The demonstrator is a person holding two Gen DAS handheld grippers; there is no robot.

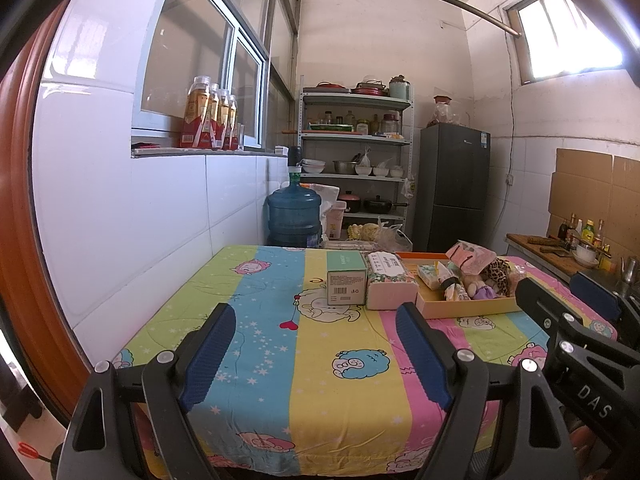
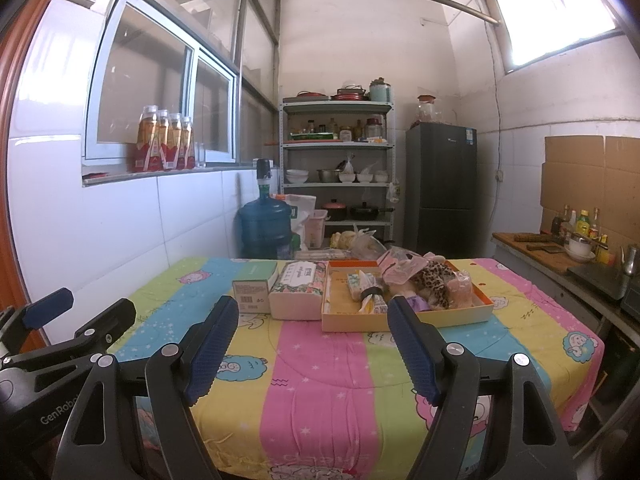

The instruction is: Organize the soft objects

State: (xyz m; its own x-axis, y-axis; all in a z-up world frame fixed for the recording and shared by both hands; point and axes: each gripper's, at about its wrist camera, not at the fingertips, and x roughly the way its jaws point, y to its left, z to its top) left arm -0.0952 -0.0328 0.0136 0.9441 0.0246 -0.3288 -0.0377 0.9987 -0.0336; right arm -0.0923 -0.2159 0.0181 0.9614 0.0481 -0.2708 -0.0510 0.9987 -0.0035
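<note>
A shallow orange-rimmed cardboard tray (image 2: 404, 320) sits at the far middle of the table; it also shows in the left wrist view (image 1: 464, 308). It holds a leopard-print plush (image 2: 434, 276), a pink plastic pack (image 2: 396, 266), a small tissue pack (image 2: 356, 282) and other soft items. A floral tissue pack (image 2: 296, 290) and a green-white box (image 2: 254, 282) stand left of the tray. My left gripper (image 1: 320, 354) and my right gripper (image 2: 312, 354) are both open and empty, above the near part of the table, well short of the tray.
The table wears a striped cartoon sheet (image 2: 320, 380). A white tiled wall (image 2: 100, 232) runs along the left. Behind the table are a blue water jug (image 2: 266, 226), a metal shelf (image 2: 338, 160) and a dark fridge (image 2: 442, 188). A counter with bottles (image 2: 576, 232) is at the right.
</note>
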